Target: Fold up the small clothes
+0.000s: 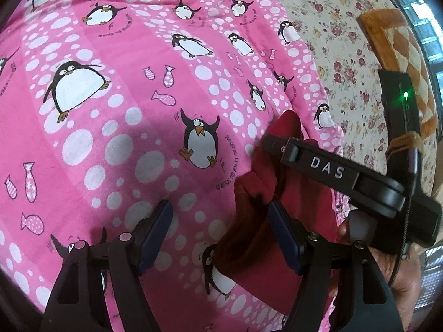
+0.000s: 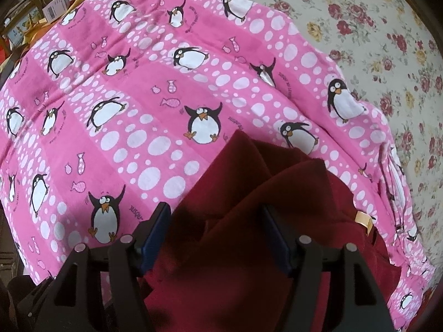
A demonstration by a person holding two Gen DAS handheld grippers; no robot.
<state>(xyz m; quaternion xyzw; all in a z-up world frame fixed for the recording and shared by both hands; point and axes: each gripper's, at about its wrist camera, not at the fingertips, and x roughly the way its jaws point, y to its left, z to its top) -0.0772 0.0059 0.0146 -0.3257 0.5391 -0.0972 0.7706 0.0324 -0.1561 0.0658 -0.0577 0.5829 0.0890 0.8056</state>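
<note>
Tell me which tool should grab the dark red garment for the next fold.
Probably the right tool: the dark red garment is bunched between its open fingers. The left tool has only pink penguin blanket in its gap; the garment lies beside its right finger.

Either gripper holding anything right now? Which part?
Left gripper: open, nothing held. Right gripper: a bunched fold of the dark red garment fills its jaws; whether it is clamped cannot be told.
</note>
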